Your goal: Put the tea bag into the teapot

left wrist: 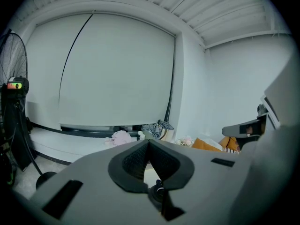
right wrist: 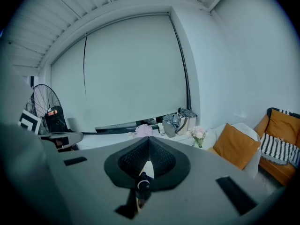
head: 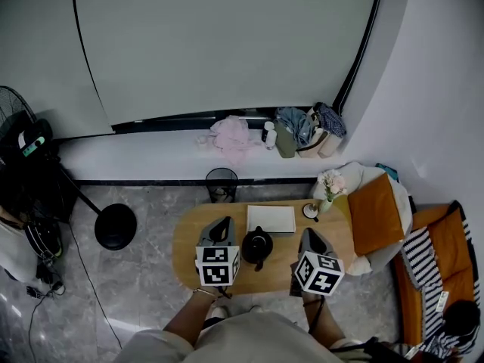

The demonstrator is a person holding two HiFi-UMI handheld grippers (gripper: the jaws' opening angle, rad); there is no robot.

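Tea bag, nowhere visible, is likely light, limp and tearable, best pinched at its top; the teapot [head: 257,246] stands on the table [head: 189,237] between the left gripper [head: 224,224] and right gripper [head: 308,235], both closed empty.

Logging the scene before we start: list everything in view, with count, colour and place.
table: one, wooden, before the person
teapot: one, black, table centre
flat rectangle: one, white, behind teapot
vase of flowers: one, pinkish, table's right end
bin: one, black, floor beyond table
cushion: one, orange, right of table
fan: one, black, far left
left tongs: one, grey, shut, left of teapot
right tongs: one, grey, shut, right of teapot
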